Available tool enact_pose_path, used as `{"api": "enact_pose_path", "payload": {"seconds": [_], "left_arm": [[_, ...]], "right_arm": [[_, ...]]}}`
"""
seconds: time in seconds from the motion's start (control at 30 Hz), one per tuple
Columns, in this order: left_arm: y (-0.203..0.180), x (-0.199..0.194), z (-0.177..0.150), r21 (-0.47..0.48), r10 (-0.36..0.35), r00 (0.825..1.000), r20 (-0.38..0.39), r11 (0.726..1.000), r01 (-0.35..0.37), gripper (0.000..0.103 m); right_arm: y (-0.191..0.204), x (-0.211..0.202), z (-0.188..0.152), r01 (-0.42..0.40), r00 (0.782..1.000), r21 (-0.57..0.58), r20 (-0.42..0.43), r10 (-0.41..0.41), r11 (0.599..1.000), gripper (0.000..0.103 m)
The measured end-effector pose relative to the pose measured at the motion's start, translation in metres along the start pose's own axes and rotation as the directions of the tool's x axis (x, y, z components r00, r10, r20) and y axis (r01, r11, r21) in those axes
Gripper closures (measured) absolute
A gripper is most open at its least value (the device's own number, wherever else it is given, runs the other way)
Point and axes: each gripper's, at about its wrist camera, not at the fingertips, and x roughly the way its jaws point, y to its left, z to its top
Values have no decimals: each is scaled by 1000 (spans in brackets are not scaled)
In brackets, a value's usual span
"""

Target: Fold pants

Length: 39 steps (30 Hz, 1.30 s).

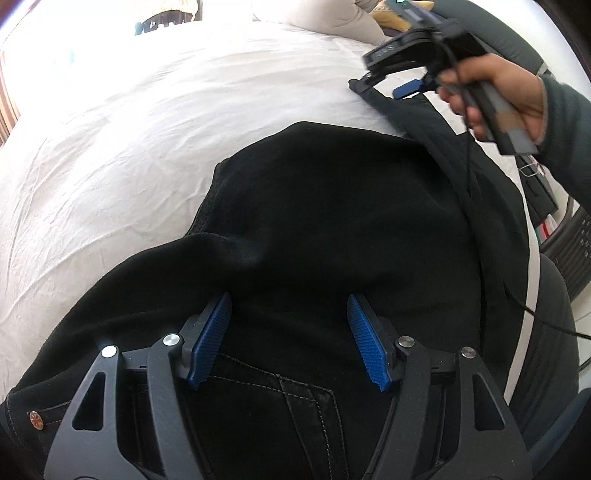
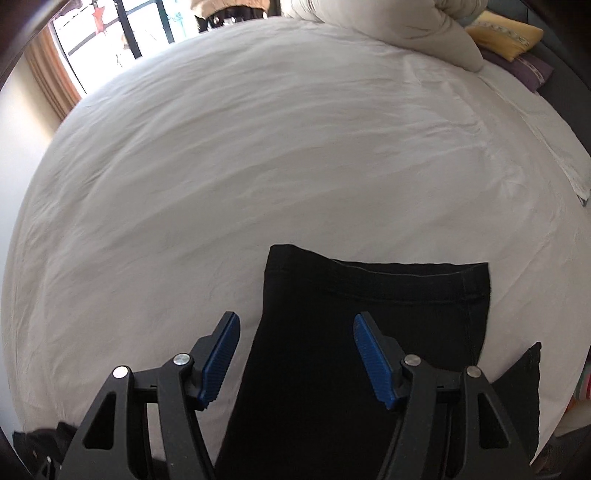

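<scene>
Black pants [image 1: 332, 206] lie spread on a white bed sheet [image 1: 129, 140]. In the left wrist view my left gripper [image 1: 288, 297] hovers open over the waist end, above the stitched fly seam [image 1: 295, 398], with nothing pinched between its blue pads [image 1: 212, 332]. A metal rivet [image 1: 36, 420] shows at the lower left. At the far leg end a hand [image 1: 498, 99] holds my right gripper [image 1: 388, 86]. In the right wrist view the right gripper [image 2: 295, 315] is open just above the pant leg [image 2: 332, 369], short of its hem [image 2: 376, 273]. A second hem corner [image 2: 524, 376] sticks out at the right.
A bunched pale duvet [image 2: 388, 26] and yellow and purple pillows [image 2: 506, 33] sit at the head of the bed. A window with a curtain [image 2: 55, 74] lies beyond the bed's far left. Dark furniture [image 1: 569, 240] stands off the bed's right edge.
</scene>
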Motion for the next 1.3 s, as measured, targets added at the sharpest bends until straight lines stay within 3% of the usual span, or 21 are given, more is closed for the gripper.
{"api": "enact_pose_path", "payload": {"seconds": [0.2, 0.3, 0.37, 0.5, 0.57, 0.8, 0.97, 1.1, 1.3], "left_arm": [[-7, -1, -10, 7, 7, 1000, 9, 1000, -7, 39], [-9, -2, -11, 7, 8, 1000, 12, 1000, -8, 39], [-11, 2, -9, 9, 11, 1000, 14, 1000, -11, 39], [-13, 6, -4, 11, 19, 1000, 14, 1000, -19, 39], [-13, 5, -4, 11, 22, 1000, 13, 1000, -22, 39], [-18, 6, -3, 12, 32, 999, 12, 999, -32, 39], [-19, 5, -2, -1, 32, 999, 18, 999, -32, 39], [-20, 5, -2, -12, 38, 999, 22, 999, -38, 39], [-29, 4, 2, -23, 73, 997, 17, 997, -73, 35]], "right_arm": [[11, 24, 12, 40, 997, -33, -63, -42, 999, 39], [2, 25, 13, 19, 998, 24, -68, -18, 1000, 48], [-3, 24, 13, 15, 998, 32, -68, -13, 999, 63], [-10, 19, 10, -3, 998, 21, -65, 5, 1000, 80], [-19, 15, 9, -29, 998, 50, -53, 32, 998, 94], [-60, -46, -4, -171, 981, 135, 120, 155, 976, 99], [-122, -107, -46, -251, 941, 224, 283, 183, 942, 99], [-180, -135, -99, -256, 919, 318, 372, 128, 913, 99], [-237, -124, -185, -240, 937, 495, 344, 65, 835, 99]]}}
